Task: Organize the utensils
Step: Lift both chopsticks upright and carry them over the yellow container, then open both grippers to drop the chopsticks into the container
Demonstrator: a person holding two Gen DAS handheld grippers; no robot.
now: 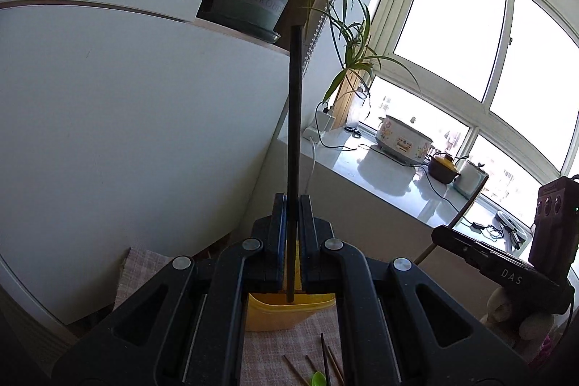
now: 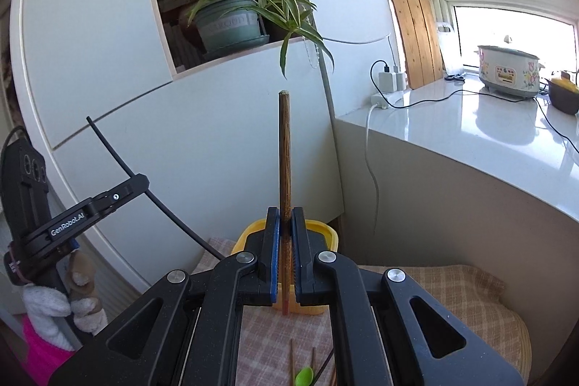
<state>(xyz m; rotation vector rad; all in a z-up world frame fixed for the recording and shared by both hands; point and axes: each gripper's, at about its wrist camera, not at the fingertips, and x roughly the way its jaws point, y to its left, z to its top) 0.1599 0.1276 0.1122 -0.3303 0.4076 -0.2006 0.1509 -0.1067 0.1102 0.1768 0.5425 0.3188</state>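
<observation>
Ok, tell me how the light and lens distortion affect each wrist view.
Left wrist view: the windows are blown out white, so the left gripper and its thin black chopstick read as dark shapes; cabinet edges bow. Right wrist view: softer light, the brown wooden chopstick in the right gripper shows grain; the glossy white counter glares.

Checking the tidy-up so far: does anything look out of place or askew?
Yes. Several chopsticks and a green spoon lie scattered at crossing angles on the checked cloth, outside the yellow container. Each gripper holds one chopstick upright.
</observation>
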